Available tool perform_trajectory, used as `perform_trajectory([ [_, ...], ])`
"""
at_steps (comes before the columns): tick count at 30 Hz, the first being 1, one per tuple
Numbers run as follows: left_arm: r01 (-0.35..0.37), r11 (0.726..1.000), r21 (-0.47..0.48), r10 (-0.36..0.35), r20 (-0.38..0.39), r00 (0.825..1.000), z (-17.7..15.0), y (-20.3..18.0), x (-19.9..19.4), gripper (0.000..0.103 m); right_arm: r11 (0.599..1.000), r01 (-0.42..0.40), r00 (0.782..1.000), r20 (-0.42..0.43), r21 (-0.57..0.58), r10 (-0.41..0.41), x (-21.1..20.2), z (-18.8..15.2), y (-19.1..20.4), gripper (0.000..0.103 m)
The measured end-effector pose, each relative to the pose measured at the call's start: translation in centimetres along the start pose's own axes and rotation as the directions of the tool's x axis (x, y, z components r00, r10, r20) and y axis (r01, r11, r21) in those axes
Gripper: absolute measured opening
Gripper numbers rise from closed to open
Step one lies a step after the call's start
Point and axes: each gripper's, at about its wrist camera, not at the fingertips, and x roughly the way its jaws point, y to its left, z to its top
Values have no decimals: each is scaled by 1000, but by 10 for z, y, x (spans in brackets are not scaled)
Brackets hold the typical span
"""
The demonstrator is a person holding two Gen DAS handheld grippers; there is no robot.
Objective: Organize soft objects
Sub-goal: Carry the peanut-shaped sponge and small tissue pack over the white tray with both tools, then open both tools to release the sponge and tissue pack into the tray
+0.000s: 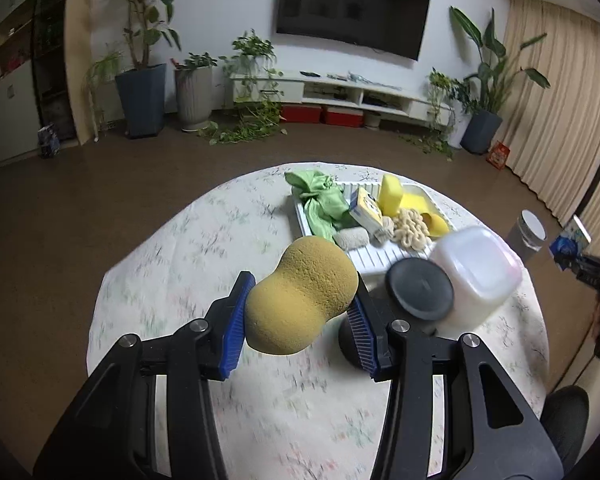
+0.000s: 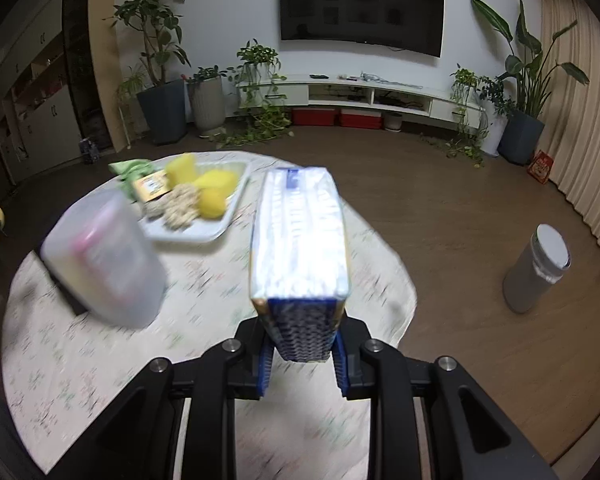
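Left tool [image 1: 300,312] is clamped on a peanut-shaped sponge [image 1: 300,296]; right tool [image 2: 300,364] is clamped on a tissue pack [image 2: 300,236]. Both remain unplaced. Ahead, the tray [image 1: 376,258] already holds several soft items.

Peanut-shaped tan sponge [image 1: 300,294] and blue-white tissue pack [image 2: 300,248] held above table.
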Motion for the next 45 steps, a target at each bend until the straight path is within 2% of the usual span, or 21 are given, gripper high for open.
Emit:
perform_trajectory([
  [4,25,999,39,-24,-31,999,28,-6,36,43,999,-4,1000,-11,-33,3,25,36,-2,27],
  [10,116,991,73,-108,-104,989,59,-18,103,43,986,-109,993,-61,-123,102,78,85,29,27],
  [14,134,985,112,-117,-150,982,64,-28,139,43,964,-200,974,-142,-174,176,116,110,56,27],
  [18,168,978,121,-146,-175,974,67,-32,168,43,934,-263,953,-212,-241,214,153,128,87,27],
  [24,201,969,145,-169,-207,964,65,-43,197,44,883,-347,923,-284,-315,261,187,134,128,27],
  [28,210,966,151,-174,-221,960,62,-45,208,44,846,-399,904,-308,-353,297,196,133,149,27],
  [38,232,962,143,-192,-249,949,58,-51,223,48,809,-458,872,-363,-368,328,214,139,164,28],
  [39,234,961,146,-193,-252,948,57,-52,224,50,809,-458,872,-364,-369,328,214,139,164,29],
  [41,228,961,156,-184,-257,949,56,-55,225,52,810,-459,870,-370,-366,326,217,138,164,42],
  [42,227,962,155,-183,-256,949,56,-56,225,57,814,-452,873,-368,-364,320,218,137,163,45],
  [43,225,963,150,-183,-251,951,56,-55,224,64,817,-450,874,-367,-361,319,218,137,162,48],
  [45,217,966,143,-180,-235,955,58,-54,221,66,820,-450,874,-364,-354,322,217,137,159,48],
])
